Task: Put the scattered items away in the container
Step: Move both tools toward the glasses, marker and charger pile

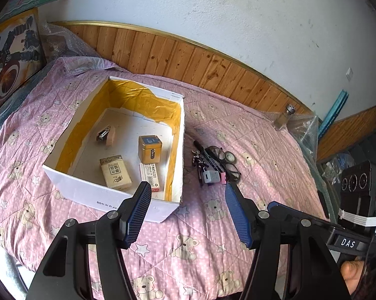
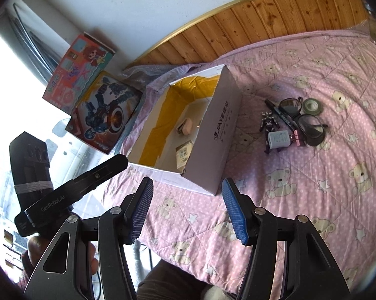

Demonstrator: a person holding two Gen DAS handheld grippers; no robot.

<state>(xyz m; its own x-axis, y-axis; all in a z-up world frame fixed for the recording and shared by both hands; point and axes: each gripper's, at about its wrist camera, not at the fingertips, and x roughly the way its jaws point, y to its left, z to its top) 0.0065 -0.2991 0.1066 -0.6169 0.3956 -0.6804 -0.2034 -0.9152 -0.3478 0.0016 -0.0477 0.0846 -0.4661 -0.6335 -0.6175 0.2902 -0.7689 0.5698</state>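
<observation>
My biggest concern is the white cardboard box [image 1: 118, 195], lined with yellow tape: light, stiff-walled, open on top, sitting at about ten o'clock from my left gripper [image 1: 188, 212]. It already holds a gold tin [image 1: 149, 150], a tan packet [image 1: 116, 172], a small stapler [image 1: 103, 135] and a white carton [image 1: 150, 175].

The pile left to tidy lies just beside the box's right wall, at roughly one o'clock. The glasses [image 2: 304, 117] are the largest and most fragile piece; I would take them by the bridge or a temple, never the lenses. The black pen [image 2: 280, 115] is stiff and slim, likely to roll, so I would pinch it mid-barrel. The white charger [image 2: 278, 138] is blocky, smooth and easy across its flat sides. The toy figure [image 2: 268, 122], green tape roll [image 2: 311, 105] and pink binder clip [image 2: 297, 135] are light and small; they touch or overlap their neighbours, so each needs a careful pick.

Both my left gripper and my right gripper [image 2: 188, 212] hang with fingers spread wide, carrying nothing.

Underneath is a soft pink quilt [image 2: 300, 212] with bears, which will give under pressure. Wood panelling [image 1: 188, 60] and a white wall stand at twelve o'clock; two toy boxes [image 2: 93, 100] lean at ten.
</observation>
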